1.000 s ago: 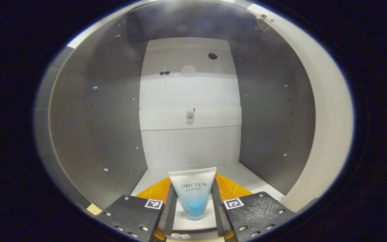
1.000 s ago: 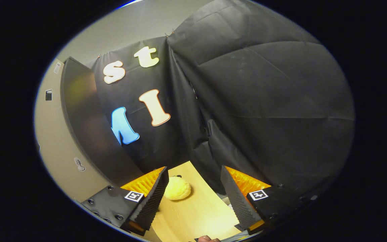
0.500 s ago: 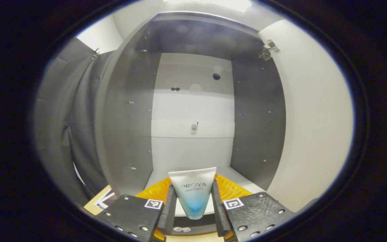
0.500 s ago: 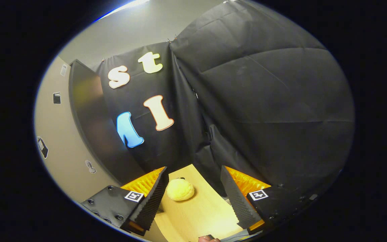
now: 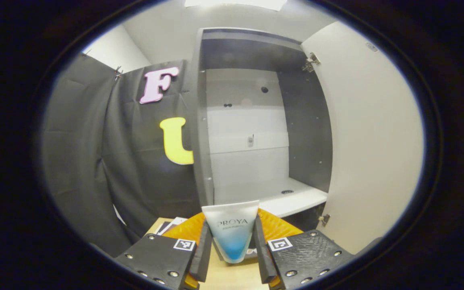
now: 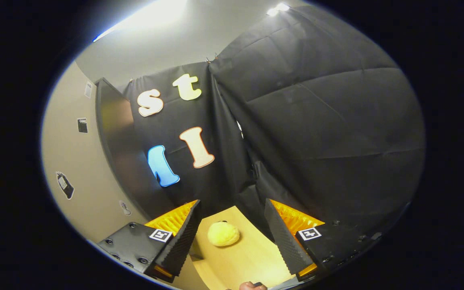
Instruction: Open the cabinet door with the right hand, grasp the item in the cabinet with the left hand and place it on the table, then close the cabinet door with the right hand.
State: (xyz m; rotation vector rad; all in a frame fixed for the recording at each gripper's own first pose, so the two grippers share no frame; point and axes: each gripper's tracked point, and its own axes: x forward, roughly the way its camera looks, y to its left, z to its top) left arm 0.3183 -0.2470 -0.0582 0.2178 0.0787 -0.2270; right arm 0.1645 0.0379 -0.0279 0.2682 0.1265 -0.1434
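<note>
In the left gripper view my left gripper (image 5: 230, 241) is shut on a white tube with a blue lower end (image 5: 230, 229), held upright between both fingers in front of the cabinet (image 5: 248, 133). The cabinet stands open, its pale door (image 5: 373, 137) swung out to the right, and its white shelf (image 5: 292, 198) lies bare. In the right gripper view my right gripper (image 6: 232, 237) is open with nothing between its fingers, above the wooden table (image 6: 244, 262). The cabinet door (image 6: 75, 169) rises along that view's left side.
A yellow bun-like object (image 6: 223, 234) lies on the table past my right fingers. Printed papers (image 5: 167, 226) rest on the table left of the cabinet. Black cloth walls close in the booth on both sides. A fingertip (image 6: 250, 286) peeks in at the bottom edge.
My left gripper has drawn back out of the cabinet with the tube, so the whole cabinet front and the left wall now show. The right gripper shifted only slightly.
</note>
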